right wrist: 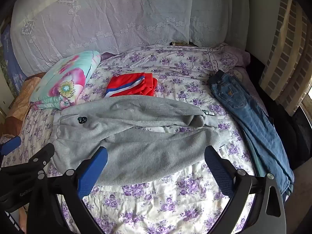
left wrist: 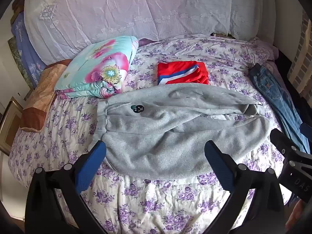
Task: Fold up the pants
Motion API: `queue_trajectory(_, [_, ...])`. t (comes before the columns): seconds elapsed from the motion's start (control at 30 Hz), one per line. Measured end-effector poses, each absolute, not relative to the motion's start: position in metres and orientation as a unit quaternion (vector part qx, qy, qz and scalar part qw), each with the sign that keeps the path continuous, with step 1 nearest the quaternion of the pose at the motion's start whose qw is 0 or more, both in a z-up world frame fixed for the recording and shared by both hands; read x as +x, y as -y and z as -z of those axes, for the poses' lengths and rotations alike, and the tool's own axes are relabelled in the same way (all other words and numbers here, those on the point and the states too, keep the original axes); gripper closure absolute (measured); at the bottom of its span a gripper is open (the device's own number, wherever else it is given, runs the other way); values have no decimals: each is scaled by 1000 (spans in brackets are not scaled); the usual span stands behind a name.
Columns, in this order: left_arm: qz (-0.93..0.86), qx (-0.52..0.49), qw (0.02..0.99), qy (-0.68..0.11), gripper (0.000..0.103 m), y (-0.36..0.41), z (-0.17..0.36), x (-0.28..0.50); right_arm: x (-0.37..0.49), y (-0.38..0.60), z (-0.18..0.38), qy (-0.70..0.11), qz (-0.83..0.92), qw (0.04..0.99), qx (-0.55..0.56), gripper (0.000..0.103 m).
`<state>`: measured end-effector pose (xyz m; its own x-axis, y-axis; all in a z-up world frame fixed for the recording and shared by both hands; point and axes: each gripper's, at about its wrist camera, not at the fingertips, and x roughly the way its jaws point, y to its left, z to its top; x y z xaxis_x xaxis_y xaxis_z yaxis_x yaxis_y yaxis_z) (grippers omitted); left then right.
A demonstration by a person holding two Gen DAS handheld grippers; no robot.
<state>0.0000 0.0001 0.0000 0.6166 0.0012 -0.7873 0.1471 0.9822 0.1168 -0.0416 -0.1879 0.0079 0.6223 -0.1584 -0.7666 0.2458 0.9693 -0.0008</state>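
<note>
Grey fleece pants [left wrist: 165,128] lie spread across the flowered bed sheet [left wrist: 156,204], waistband to the left, legs running right with the cuffs bunched. They also show in the right wrist view [right wrist: 136,136]. My left gripper [left wrist: 156,154] is open and empty, hovering over the near edge of the pants. My right gripper [right wrist: 156,159] is open and empty, also over the near edge. The right gripper's finger [left wrist: 282,144] shows at the right of the left wrist view. The left gripper's finger [right wrist: 11,144] shows at the left of the right wrist view.
Folded red pants with blue and white stripes [left wrist: 182,73] lie behind the grey pants. Blue jeans [right wrist: 253,120] lie along the bed's right side. A folded flowered quilt [left wrist: 97,68] sits at back left. A lace-covered pile [left wrist: 136,9] stands behind.
</note>
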Motion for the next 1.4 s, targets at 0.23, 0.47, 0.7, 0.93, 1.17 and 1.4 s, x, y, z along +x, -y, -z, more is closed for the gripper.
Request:
queue_trajectory(0.23, [44, 81, 894, -438, 5, 0, 0, 0, -42, 188, -8, -420, 111, 899, 54, 3])
queue_trajectory(0.47, [45, 80, 894, -440, 5, 0, 0, 0, -42, 187, -8, -419, 112, 899, 52, 3])
queue_trajectory(0.7, [45, 80, 893, -440, 5, 0, 0, 1, -42, 187, -8, -420, 112, 899, 52, 3])
queue_trajectory(0.93, [45, 80, 893, -441, 5, 0, 0, 2, -42, 186, -8, -420, 112, 899, 52, 3])
queue_trajectory(1.17, [45, 80, 893, -441, 5, 0, 0, 4, -41, 186, -8, -420, 113, 899, 51, 3])
queue_trajectory(1.4, [45, 79, 892, -442, 5, 0, 1, 6, -40, 186, -10, -420, 113, 899, 51, 3])
